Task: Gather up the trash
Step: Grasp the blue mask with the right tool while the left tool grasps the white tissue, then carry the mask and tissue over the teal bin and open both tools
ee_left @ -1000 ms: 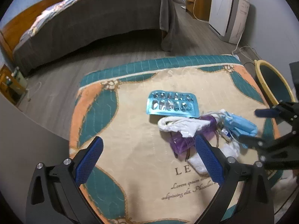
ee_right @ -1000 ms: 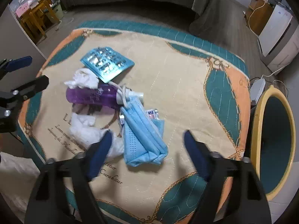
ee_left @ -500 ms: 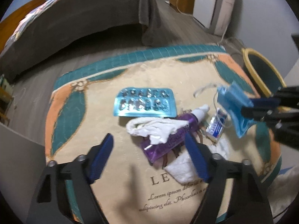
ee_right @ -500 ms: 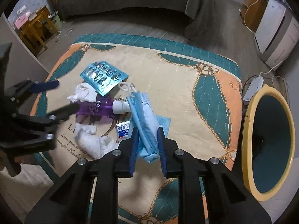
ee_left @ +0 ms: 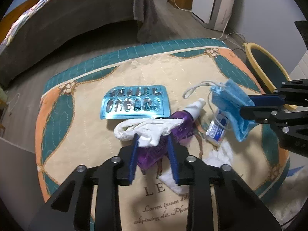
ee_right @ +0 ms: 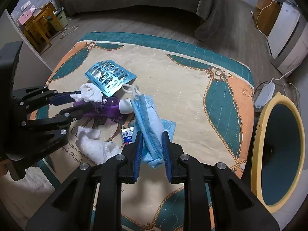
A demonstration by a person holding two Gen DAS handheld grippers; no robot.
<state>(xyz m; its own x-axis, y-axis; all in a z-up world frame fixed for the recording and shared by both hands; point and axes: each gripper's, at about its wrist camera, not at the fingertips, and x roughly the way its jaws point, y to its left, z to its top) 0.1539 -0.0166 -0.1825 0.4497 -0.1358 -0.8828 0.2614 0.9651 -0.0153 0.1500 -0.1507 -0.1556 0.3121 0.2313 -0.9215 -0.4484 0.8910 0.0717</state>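
My left gripper (ee_left: 152,140) is shut on a purple bottle (ee_left: 169,130) with a white crumpled tissue (ee_left: 148,129) draped over it; it also shows in the right wrist view (ee_right: 77,102). My right gripper (ee_right: 151,140) is shut on a blue face mask (ee_right: 149,123) and holds it off the mat; the mask also shows in the left wrist view (ee_left: 231,102). On the patterned mat (ee_right: 182,88) lie a blue blister pack (ee_left: 135,103), a small blue-and-white packet (ee_left: 216,129) and another white tissue (ee_right: 92,146).
A yellow-rimmed bin (ee_right: 279,150) with a dark inside stands beside the mat's right edge. A power strip (ee_right: 264,94) and cables lie on the floor near it. A bed with a grey cover (ee_left: 67,19) is behind, a white appliance (ee_left: 213,2) by the wall.
My left gripper moved forward and closed on the purple bottle and tissue. My right gripper keeps the mask and has lifted it slightly.
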